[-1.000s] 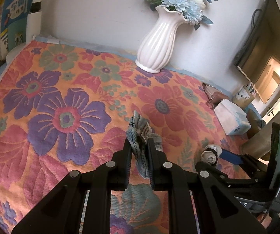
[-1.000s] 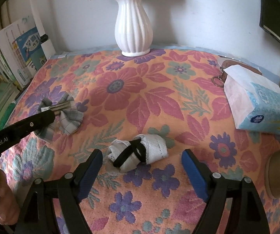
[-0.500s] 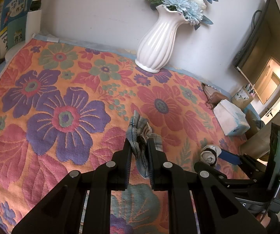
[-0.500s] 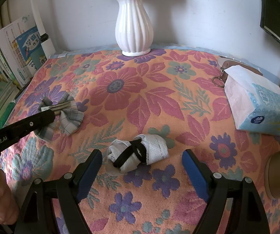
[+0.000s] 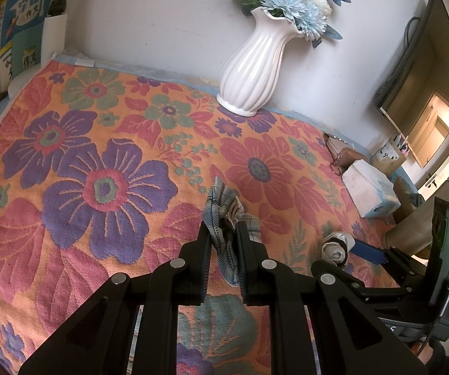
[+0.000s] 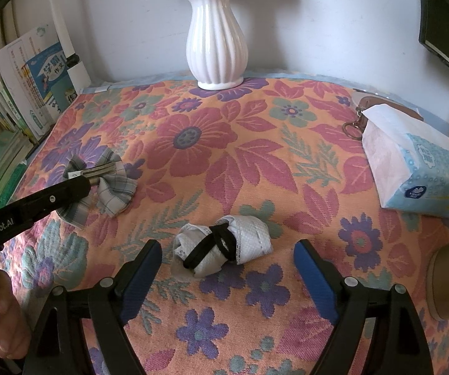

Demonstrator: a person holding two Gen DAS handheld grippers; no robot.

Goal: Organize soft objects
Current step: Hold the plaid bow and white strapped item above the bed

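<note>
Basically nothing's moved since a sec ago: both hands parked, plaid bow in the same spot, and the right claw's fingers look a touch wider apart.

So where am I w/ the tidying? Left claw (image 5: 223, 237) is clamped tight on the plaid bow (image 5: 224, 215), low center of the left view. In the right view the bow (image 6: 112, 187) is at mid left, and it looks like it's resting on the flowery cloth (image 6: 224, 143), tho can't tell for sure if it's lifted a bit. So that one's grabbed but not put anywhere yet.

Right claw (image 6: 227, 264) is spread wide, nothing in it, hovering w/ the white rolled bundle (image 6: 224, 245) sitting between the blue pads at lower center of frame. Pads aren't touching it. Bundle's got a black band round it and lies flat on the cloth.

Tissue pack (image 6: 411, 168) is over at the right edge, vase (image 6: 216, 40) top center, neither touched.

Imo I'm early on: one soft thing gripped, second lined up, no obvious pile or bin in view to say where they end up. Still need to close on the bundle and bring both together somewhere.
</note>
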